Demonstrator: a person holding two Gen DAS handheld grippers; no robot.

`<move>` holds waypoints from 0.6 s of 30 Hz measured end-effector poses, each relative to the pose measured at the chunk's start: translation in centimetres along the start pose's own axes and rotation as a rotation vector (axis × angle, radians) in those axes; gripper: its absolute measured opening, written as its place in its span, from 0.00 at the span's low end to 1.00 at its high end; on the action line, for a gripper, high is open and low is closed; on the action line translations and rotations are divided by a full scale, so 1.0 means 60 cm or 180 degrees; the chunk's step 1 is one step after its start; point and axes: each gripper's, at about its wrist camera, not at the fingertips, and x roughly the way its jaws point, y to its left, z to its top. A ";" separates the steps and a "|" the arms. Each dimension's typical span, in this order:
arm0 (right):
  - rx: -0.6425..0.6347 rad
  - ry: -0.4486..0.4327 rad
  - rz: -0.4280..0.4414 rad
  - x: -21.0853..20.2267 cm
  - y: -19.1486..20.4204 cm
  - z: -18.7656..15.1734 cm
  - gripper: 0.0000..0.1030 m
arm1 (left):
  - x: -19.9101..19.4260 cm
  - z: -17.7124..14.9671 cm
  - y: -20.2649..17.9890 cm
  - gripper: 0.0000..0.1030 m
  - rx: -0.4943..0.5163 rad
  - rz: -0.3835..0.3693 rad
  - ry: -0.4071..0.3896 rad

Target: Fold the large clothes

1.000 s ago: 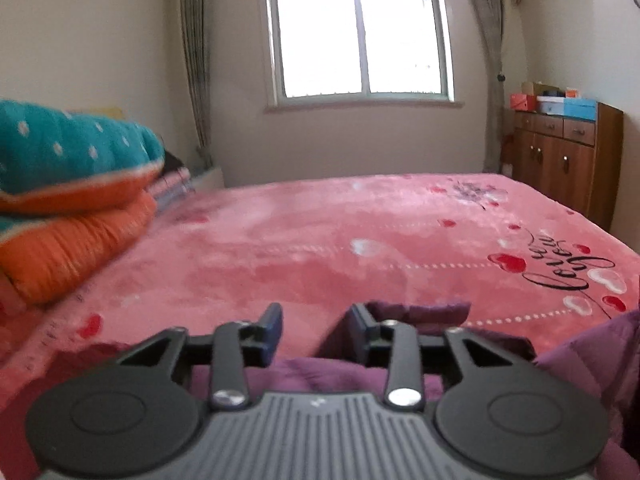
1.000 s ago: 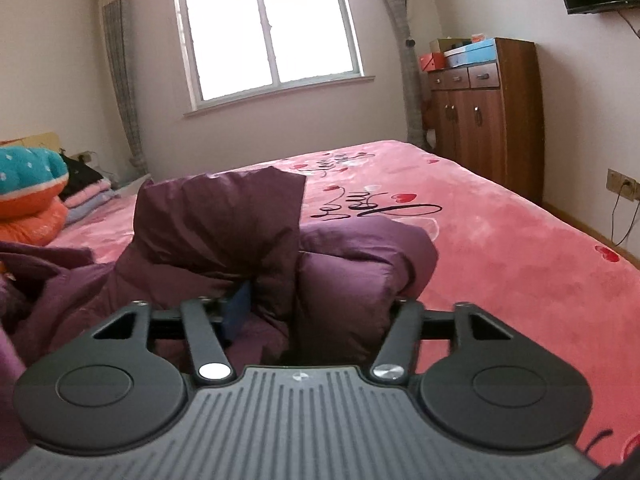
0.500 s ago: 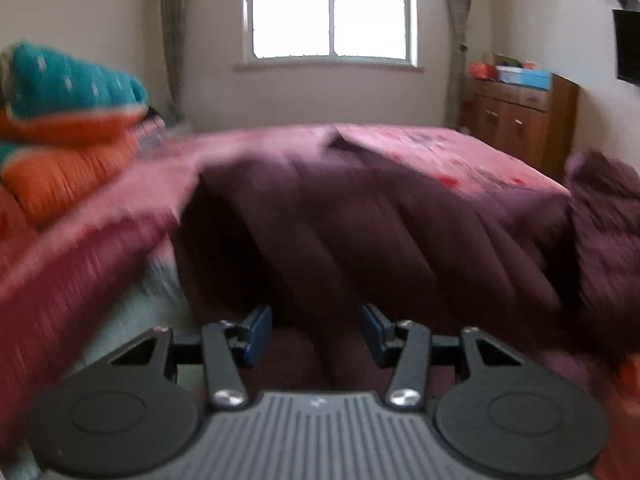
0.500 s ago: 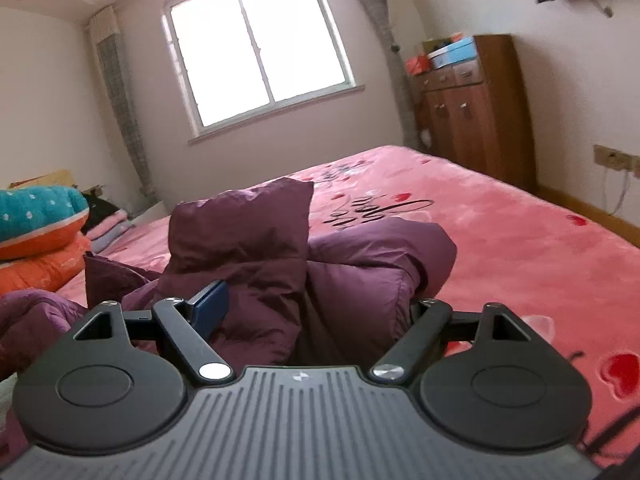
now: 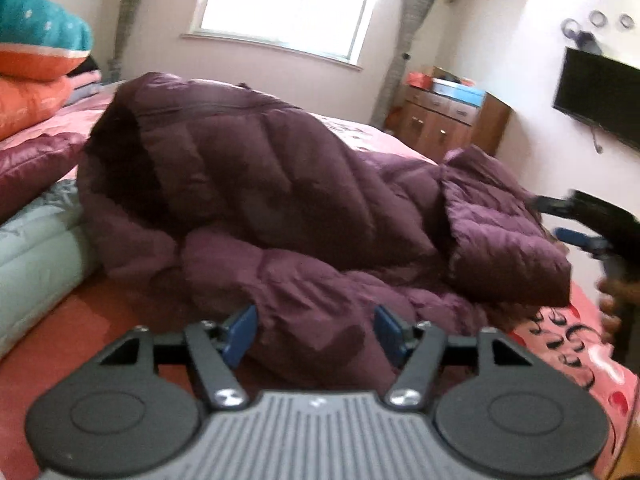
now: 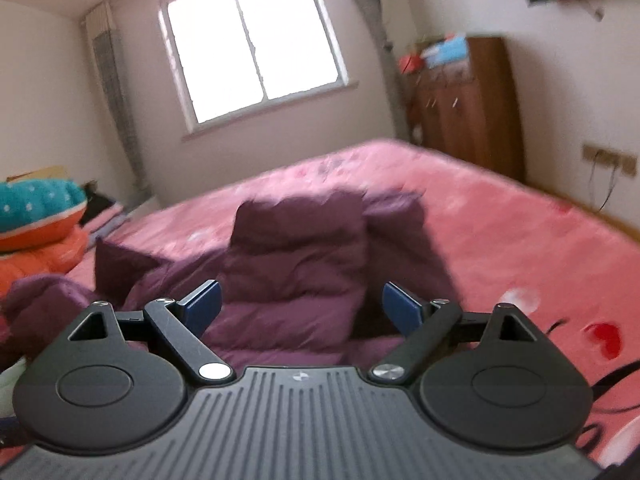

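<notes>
Purple down jacket (image 5: 280,184) heaped on pink bed (image 6: 500,216), at 12 o'clock of both grippers. Left gripper (image 5: 316,330) jaws just opened, nothing clamped; right gripper (image 6: 300,306) likewise. Release step judged finished; fresh edge grasp required next.

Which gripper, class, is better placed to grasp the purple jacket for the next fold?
Left, probably. The left gripper, jaws just opened, straddles a near fold of the purple down jacket. The right gripper has also been opening and appears clear of the fabric.
</notes>
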 end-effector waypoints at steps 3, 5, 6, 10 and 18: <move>0.0147 0.0306 0.0044 0.031 -0.001 -0.030 1.00 | 0.004 -0.021 -0.016 0.67 0.0018 -0.0174 0.0053; 0.0187 0.0380 0.0041 0.043 0.001 -0.043 1.00 | 0.018 -0.030 -0.031 0.69 0.0124 -0.0188 0.0123; 0.0223 0.0379 0.0094 0.044 0.001 -0.049 1.00 | 0.029 -0.032 -0.038 0.71 0.0185 -0.0160 0.0149; 0.0176 0.0351 0.0178 0.034 0.005 -0.067 0.73 | 0.064 -0.041 -0.056 0.78 0.0243 -0.0070 0.0198; 0.0103 0.0189 0.0084 -0.013 0.003 -0.071 0.22 | 0.111 -0.046 -0.094 0.37 0.0303 0.0210 0.0414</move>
